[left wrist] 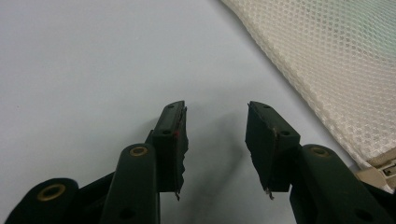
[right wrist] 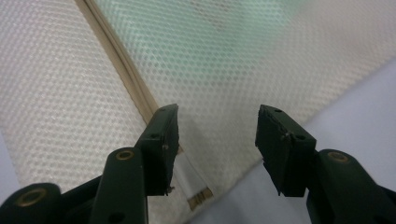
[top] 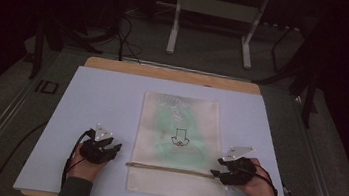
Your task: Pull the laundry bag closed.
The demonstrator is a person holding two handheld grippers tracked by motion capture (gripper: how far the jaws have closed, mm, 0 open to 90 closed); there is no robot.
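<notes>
Two open grippers flank a mesh laundry bag (top: pixel 179 129): right gripper (right wrist: pixel 217 140) should close squarely on the zipper (right wrist: pixel 126 70) end while left gripper (left wrist: pixel 215 135) steadies the fabric.

Two black grippers, one in each hand. Left gripper (top: pixel 115 147) topped with a grey three-cornered plate with small white dots; same kind of plate on the right gripper (top: pixel 214 174). Thin black cable trailing back from each one. Dark grey-green sleeves at both wrists. Up close, left gripper (left wrist: pixel 216 140) with two flat black fingers (left wrist: pixel 170 140), brass-coloured rings in the joints, small round screw holes, a bit of red at one pad's edge. Right gripper (right wrist: pixel 217 142) much the same, its pads (right wrist: pixel 280 149) chipped and rough at the edges
</notes>
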